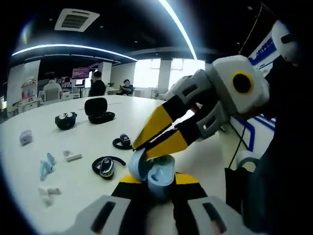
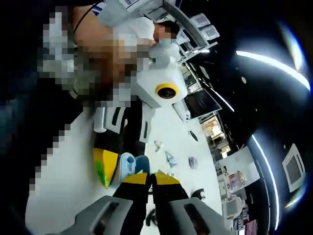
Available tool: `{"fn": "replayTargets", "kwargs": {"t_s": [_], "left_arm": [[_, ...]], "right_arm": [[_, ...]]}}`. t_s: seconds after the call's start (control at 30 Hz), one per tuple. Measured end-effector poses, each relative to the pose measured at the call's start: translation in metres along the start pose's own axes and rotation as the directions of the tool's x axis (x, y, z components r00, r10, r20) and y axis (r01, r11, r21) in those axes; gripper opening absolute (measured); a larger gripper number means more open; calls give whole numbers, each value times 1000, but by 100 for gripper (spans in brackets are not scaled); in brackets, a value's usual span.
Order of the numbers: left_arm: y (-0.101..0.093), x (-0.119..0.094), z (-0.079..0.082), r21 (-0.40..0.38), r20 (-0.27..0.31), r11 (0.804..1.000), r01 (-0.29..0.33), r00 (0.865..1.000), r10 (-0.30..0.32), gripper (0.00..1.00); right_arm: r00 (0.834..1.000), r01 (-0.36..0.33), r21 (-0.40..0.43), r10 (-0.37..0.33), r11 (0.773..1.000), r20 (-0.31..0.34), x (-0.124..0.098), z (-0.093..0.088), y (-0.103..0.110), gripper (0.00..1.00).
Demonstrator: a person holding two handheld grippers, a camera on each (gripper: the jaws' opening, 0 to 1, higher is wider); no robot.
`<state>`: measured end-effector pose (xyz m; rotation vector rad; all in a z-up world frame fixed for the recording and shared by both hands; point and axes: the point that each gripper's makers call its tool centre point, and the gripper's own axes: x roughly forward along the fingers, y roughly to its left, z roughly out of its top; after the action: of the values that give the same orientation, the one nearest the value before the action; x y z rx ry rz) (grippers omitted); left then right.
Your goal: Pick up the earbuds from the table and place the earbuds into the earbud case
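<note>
A light blue earbud case (image 1: 164, 169) stands open, its lid (image 1: 136, 163) tipped to the left, and my left gripper (image 1: 159, 180) is shut on it. My right gripper (image 1: 140, 147) comes in from the right with its yellow fingers pressed together, tips at the lid's rim just above the case. I see no earbud between those tips. In the right gripper view the same case (image 2: 130, 165) sits between the left gripper's fingers (image 2: 104, 167), directly ahead of my right gripper (image 2: 151, 177). Black ear-hook earbuds (image 1: 104, 166) (image 1: 122, 142) lie on the white table (image 1: 88, 142).
Farther back stand an open black case (image 1: 99, 110) and a black case with eyes (image 1: 65, 120). Small pale blue pieces (image 1: 46, 166), white earbuds (image 1: 72, 156) (image 1: 49, 192) and a lilac case (image 1: 25, 137) lie at the left. People sit at the far end.
</note>
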<state>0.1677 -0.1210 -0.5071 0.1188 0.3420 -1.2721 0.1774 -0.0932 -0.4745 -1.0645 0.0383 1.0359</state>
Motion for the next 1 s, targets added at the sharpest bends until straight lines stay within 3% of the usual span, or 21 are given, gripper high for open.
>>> {"fn": "replayTargets", "kwargs": {"t_s": [0.1,0.2,0.3,0.33,0.4,0.47,0.5,0.53,0.63,0.7,0.73,0.8,0.87,0.9,1.0], "left_arm": [[1,0,0,4,1,1000,-9,1000,9,20],[1,0,0,4,4,1000,-16,1000,16,20],[1,0,0,10,2,1000,-22,1000,22,19],[1,0,0,13,1,1000,-23,1000,23,19],[0,0,0,18,-3,999,-27,1000,27,19],[0,0,-1,31,-17,999,-37,999,38,19],[-1,0,-1,51,-28,998,-41,999,42,19],[-1,0,-1,59,-31,997,-42,999,44,19],[-1,0,-1,60,-31,997,-46,998,48,19],[-1,0,-1,52,-25,998,-48,998,49,19],[-1,0,-1,48,-21,998,-48,999,49,19],[-1,0,-1,39,-13,998,-49,999,50,19],[-1,0,-1,34,-6,998,-51,999,51,19],[-1,-1,-1,32,-3,998,-52,999,52,19],[-2,-1,-1,28,6,998,-54,999,54,19]], "right_arm": [[1000,-11,119,9,993,18,-3,-1,-2,5],[999,-16,271,7,963,35,-10,-6,-6,8],[998,-17,403,-8,915,59,-18,-12,-8,8],[997,-21,458,-13,889,70,-21,-14,-7,8],[997,-20,511,-20,860,73,-23,-18,-5,8],[996,-22,605,-35,796,82,-27,-24,-2,8],[995,-30,657,-42,753,93,-28,-26,1,9],[994,-32,681,-47,732,96,-29,-28,2,9],[990,-29,788,-93,615,109,-33,-34,3,10],[985,-34,835,-124,549,121,-35,-36,3,10],[984,-33,847,-132,531,121,-36,-37,3,10],[981,-36,881,-153,473,122,-36,-40,4,11],[974,-57,912,-178,405,140,-36,-38,5,11],[969,-69,930,-197,361,149,-37,-38,4,11],[961,-67,950,-235,305,144,-40,-45,-2,11]]}}
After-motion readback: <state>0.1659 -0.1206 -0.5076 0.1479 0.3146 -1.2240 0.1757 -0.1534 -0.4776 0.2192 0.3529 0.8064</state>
